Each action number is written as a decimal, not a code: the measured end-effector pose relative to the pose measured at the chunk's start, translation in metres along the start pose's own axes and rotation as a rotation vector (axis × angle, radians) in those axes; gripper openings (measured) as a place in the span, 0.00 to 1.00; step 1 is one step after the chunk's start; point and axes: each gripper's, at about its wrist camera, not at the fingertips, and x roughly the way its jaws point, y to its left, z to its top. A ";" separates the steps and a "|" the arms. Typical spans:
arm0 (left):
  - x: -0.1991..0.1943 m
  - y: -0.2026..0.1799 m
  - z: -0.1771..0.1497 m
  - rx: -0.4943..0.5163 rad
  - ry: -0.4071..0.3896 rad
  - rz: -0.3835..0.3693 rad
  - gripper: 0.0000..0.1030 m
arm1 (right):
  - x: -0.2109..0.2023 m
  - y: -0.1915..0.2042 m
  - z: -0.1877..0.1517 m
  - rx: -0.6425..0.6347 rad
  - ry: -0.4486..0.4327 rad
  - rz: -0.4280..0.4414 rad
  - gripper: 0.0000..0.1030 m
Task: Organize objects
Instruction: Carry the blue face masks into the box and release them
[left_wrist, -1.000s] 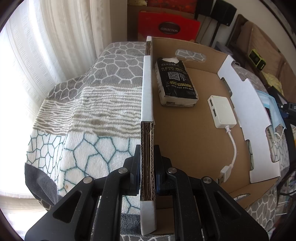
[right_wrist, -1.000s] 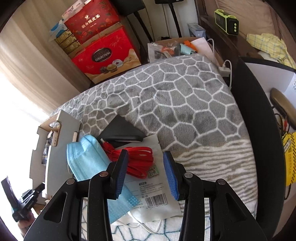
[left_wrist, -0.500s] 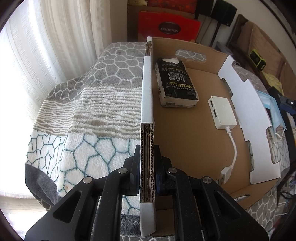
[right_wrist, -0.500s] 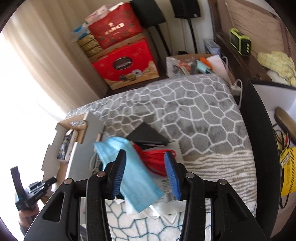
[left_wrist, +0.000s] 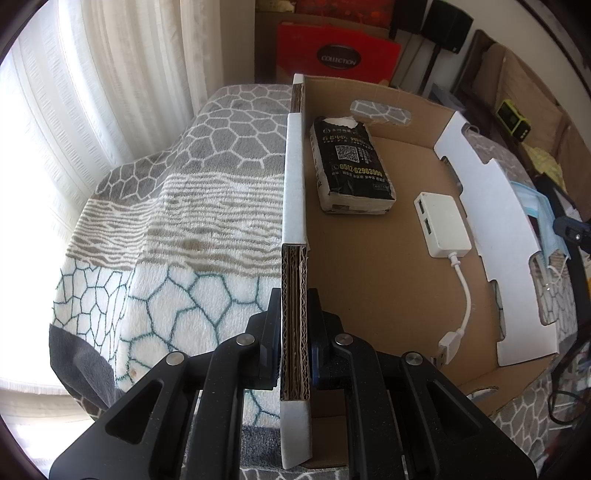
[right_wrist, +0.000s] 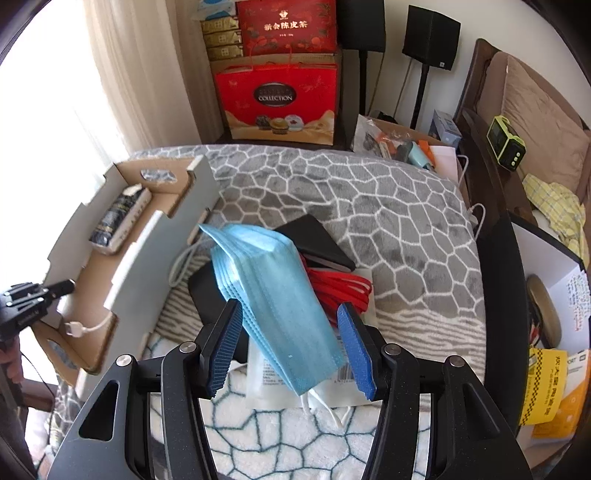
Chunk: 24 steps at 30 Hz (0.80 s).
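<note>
My left gripper (left_wrist: 294, 345) clamps the cardboard box (left_wrist: 369, 295) wall; inside lie a tissue pack (left_wrist: 351, 166) and white USB hub (left_wrist: 441, 225). My right gripper (right_wrist: 290, 341), just widening, straddles the blue mask stack (right_wrist: 273, 299) unpinched beside it, over a red cable (right_wrist: 340, 288)

A shallow cardboard box (left_wrist: 369, 288) lies open on the bed. Inside, a black tissue pack (left_wrist: 351, 166) lies flat near the far wall, and a white hub (left_wrist: 441, 225) lies beside it, its cable trailing toward the near end. Outside the box, a stack of blue masks (right_wrist: 273, 295) tilts over a red cable (right_wrist: 340, 288), a black case (right_wrist: 317, 243) and a white packet (right_wrist: 351, 384).
</note>
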 end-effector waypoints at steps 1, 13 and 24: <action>0.000 0.000 0.000 0.000 0.000 0.000 0.10 | 0.000 0.000 -0.001 -0.007 0.002 -0.009 0.49; -0.002 -0.002 0.000 -0.006 -0.004 -0.003 0.10 | -0.019 -0.025 0.010 0.120 -0.071 0.009 0.06; -0.004 -0.004 0.001 -0.004 -0.005 -0.002 0.10 | -0.023 -0.021 0.005 0.096 -0.053 0.065 0.63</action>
